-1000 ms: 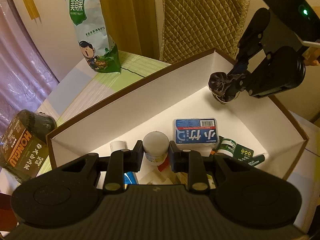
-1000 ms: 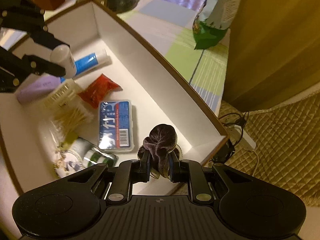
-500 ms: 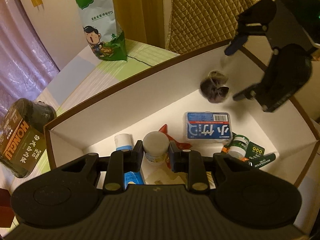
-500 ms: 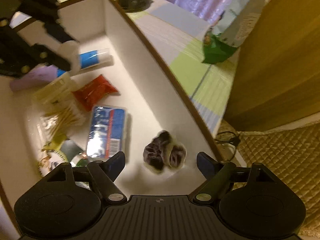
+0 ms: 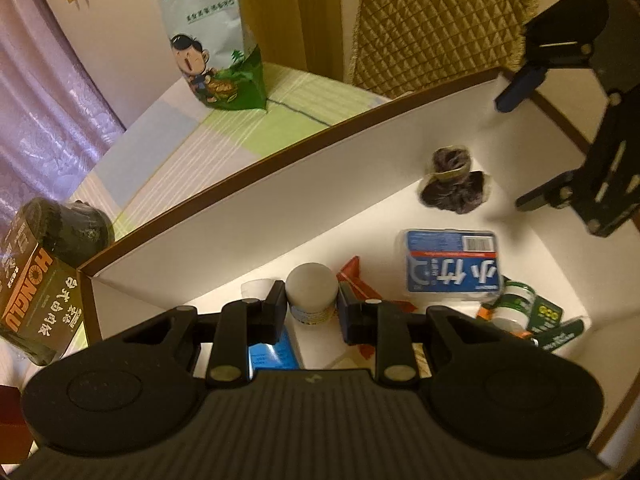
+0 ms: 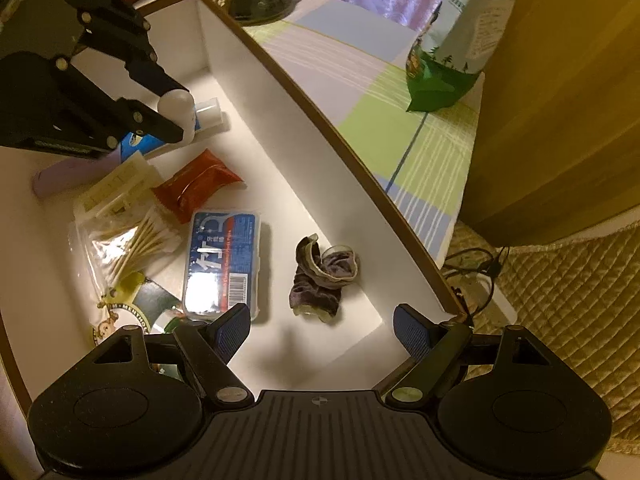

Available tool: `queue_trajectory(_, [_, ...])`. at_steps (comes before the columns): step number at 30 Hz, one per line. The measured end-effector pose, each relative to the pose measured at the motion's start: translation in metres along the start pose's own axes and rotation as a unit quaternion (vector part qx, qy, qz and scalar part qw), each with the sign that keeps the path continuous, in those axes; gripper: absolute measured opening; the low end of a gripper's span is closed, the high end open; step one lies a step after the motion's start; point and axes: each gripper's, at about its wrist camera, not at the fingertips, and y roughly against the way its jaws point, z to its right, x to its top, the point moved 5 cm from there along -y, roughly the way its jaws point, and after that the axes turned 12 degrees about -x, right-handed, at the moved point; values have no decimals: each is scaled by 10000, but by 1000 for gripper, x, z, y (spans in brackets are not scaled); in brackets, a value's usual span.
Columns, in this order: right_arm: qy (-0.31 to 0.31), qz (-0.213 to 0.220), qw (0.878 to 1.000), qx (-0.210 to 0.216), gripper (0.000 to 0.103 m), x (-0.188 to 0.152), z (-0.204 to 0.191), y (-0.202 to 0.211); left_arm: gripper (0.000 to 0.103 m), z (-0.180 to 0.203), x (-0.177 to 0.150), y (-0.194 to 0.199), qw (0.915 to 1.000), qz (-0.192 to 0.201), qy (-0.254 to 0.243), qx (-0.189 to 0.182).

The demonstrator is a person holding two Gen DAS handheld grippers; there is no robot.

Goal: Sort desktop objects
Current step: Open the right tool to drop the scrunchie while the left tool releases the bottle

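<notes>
Left wrist view: the left claw [image 5: 312, 312] is clenched on a small white-capped bottle [image 5: 312, 294], held above the near end of the white box [image 5: 280, 200]. Below it lie a blue tube [image 5: 270, 350] and a red packet [image 5: 354, 276]. Risk: the bottle is gripped just under its rounded cap (little pad contact can be seen), so a tilt or a loosened squeeze could let it slip and land on the tube instead of bare floor. If released from height, it may roll into the blue floss case [image 5: 452, 262]. The right claw [image 5: 520, 148] is seen at the far end, jaws spread, with the dark scrunchie [image 5: 454, 190] lying on the box floor below it, by the long wall.

Right wrist view: the right claw [image 6: 322, 330] is released and empty; the scrunchie [image 6: 324, 278] lies just ahead of it, apart from both fingers, beside the floss case [image 6: 222, 264]. Risk here is low (soft item, already settled). A careless withdrawal could catch the box corner with the outer finger [image 6: 414, 332] and shift the box on the worktop [image 6: 360, 76]. The cotton swab bag [image 6: 128, 240] and lilac tube [image 6: 68, 178] crowd the left claw [image 6: 176, 118] side, so drop space for the bottle [image 6: 178, 106] is judged tight.
</notes>
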Motion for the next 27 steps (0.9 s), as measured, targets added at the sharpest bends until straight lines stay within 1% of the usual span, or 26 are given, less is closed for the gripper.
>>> queue_trajectory(5, [-108,17,9999,72,81,2,3,-1,22,-8,7,-9,9998,83,168,24])
queue_trajectory(7, [-150,25,9998,112,81,3,4,-1,28,-8,10,-12,9998,84,177,34])
queue_trajectory(8, [-173,36,9998,128,81,2,5,-1,38,-8,11,-12,9998,80,181,62])
queue_trajectory(9, [-194,48,9997,144,81,2,5,-1,42,-7,12,-12,9998,82,169,84])
queue_trajectory(13, [-286,87,9993,233,81,2,7,0,42,-6,13,-10,9998,51,123,115])
queue_trajectory(17, [-353,74,9991,240,81,3,8,0,49,-7,11,-5,9997,10,170,201])
queue_trajectory(19, [-366,64,9990,233,81,3,7,-1,50,-8,10,-3,9995,-11,221,221])
queue_trajectory(21, [-364,48,9991,229,81,4,6,-1,54,-8,8,1,9994,-29,238,240])
queue_trajectory(27, [-353,56,9991,224,81,2,1,5,62,-8,2,14,9990,-65,305,321])
